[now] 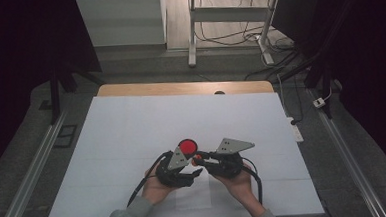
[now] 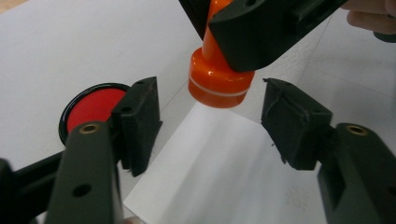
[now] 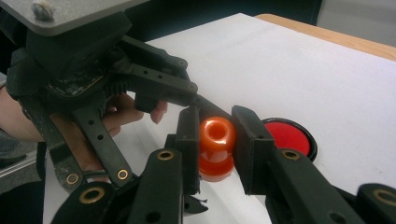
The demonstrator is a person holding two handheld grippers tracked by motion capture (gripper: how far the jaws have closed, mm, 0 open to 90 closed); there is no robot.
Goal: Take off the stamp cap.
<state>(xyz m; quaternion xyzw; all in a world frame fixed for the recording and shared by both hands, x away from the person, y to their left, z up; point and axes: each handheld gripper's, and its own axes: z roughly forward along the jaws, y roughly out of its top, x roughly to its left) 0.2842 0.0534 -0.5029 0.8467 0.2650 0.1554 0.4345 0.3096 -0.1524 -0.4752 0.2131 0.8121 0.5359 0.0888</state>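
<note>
Near the table's front edge, my right gripper [image 3: 215, 140] clamps the orange stamp [image 3: 215, 148] over the paper sheet [image 2: 224, 168], left gripper [image 2: 210, 121] jaws apart, seemingly steadying paper; pressing down comes next.

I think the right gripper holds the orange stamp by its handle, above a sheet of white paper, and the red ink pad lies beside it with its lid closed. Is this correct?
Not quite. The ink pad is open: the left gripper view shows its bare red surface inside the black rim. The rest holds: the right gripper grips the orange stamp by its handle, above the sheet of white paper.
</note>
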